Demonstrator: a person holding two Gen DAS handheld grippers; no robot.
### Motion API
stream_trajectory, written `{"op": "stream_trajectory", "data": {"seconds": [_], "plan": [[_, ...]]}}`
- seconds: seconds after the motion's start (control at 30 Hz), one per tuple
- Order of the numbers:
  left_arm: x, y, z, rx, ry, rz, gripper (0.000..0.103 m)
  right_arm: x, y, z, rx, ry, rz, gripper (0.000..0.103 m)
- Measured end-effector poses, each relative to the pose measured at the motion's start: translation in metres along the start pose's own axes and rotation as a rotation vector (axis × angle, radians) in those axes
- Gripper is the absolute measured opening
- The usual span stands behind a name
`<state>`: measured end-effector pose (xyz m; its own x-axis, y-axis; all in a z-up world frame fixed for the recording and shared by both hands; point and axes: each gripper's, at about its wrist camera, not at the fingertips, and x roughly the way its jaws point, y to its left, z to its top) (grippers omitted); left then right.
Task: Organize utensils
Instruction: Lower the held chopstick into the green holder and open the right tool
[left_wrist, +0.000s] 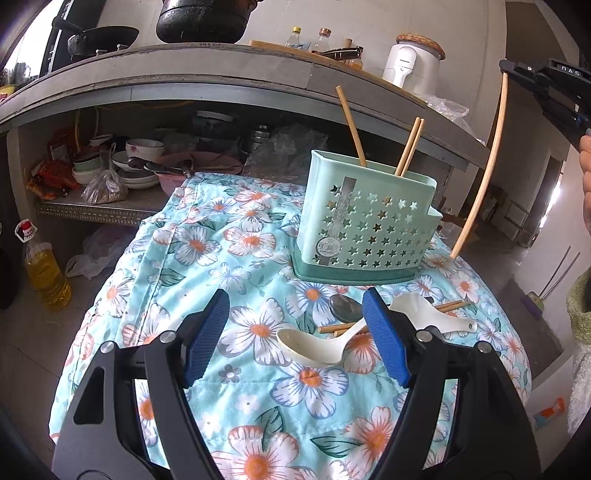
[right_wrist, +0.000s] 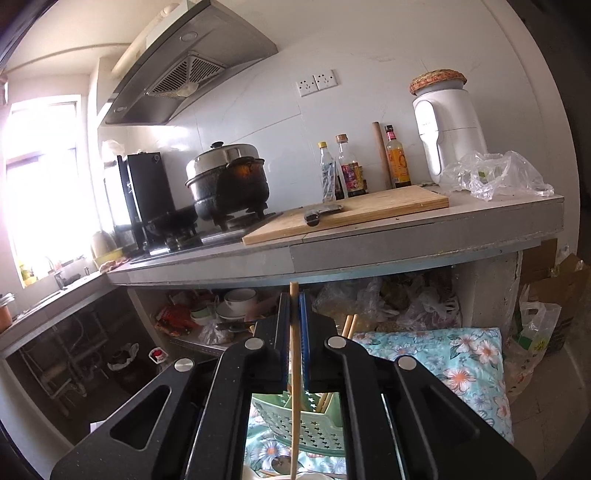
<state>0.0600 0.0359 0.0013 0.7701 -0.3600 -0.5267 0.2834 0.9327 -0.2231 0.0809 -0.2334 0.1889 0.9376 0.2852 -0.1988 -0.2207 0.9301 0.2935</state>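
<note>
A mint-green utensil holder (left_wrist: 369, 218) with star holes stands on the floral cloth (left_wrist: 221, 240), three chopsticks (left_wrist: 408, 147) upright in it. My left gripper (left_wrist: 295, 332) is open low over the cloth, a white spoon (left_wrist: 314, 349) lying between its blue pads (left_wrist: 386, 339) untouched. A metal spoon (left_wrist: 345, 308), a second white spoon (left_wrist: 432, 314) and loose chopsticks (left_wrist: 448, 306) lie behind it. My right gripper (right_wrist: 294, 306) is shut on a long chopstick (right_wrist: 294, 387) hanging above the holder (right_wrist: 306, 424). In the left wrist view, the right gripper (left_wrist: 517, 70) and its chopstick (left_wrist: 484, 173) are right of the holder.
A concrete counter (right_wrist: 369, 251) behind the cloth carries a cutting board (right_wrist: 369, 210) with a knife, a black pot (right_wrist: 229, 184), bottles and a white appliance (right_wrist: 448, 136). Bowls (left_wrist: 144, 147) fill the shelf beneath. An oil bottle (left_wrist: 46, 273) stands on the floor at left.
</note>
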Motion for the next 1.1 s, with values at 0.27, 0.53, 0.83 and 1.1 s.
{"op": "stream_trajectory", "data": {"seconds": [0.27,0.53,0.83,1.1], "plan": [[0.002,-0.002,-0.001,0.001,0.005,-0.017,0.071,-0.007,0.008,0.032,-0.005,-0.095,0.02,0.005],[0.0,0.0,-0.008,-0.012,0.018,-0.018,0.071,0.036,0.014,0.046,-0.035,-0.122,-0.003,0.005],[0.0,0.003,-0.012,-0.018,0.024,-0.013,0.071,0.087,0.007,0.015,-0.095,-0.079,-0.077,0.005],[0.001,0.002,-0.014,-0.02,0.027,-0.03,0.071,0.105,-0.022,-0.034,-0.049,0.128,-0.052,0.025]]}}
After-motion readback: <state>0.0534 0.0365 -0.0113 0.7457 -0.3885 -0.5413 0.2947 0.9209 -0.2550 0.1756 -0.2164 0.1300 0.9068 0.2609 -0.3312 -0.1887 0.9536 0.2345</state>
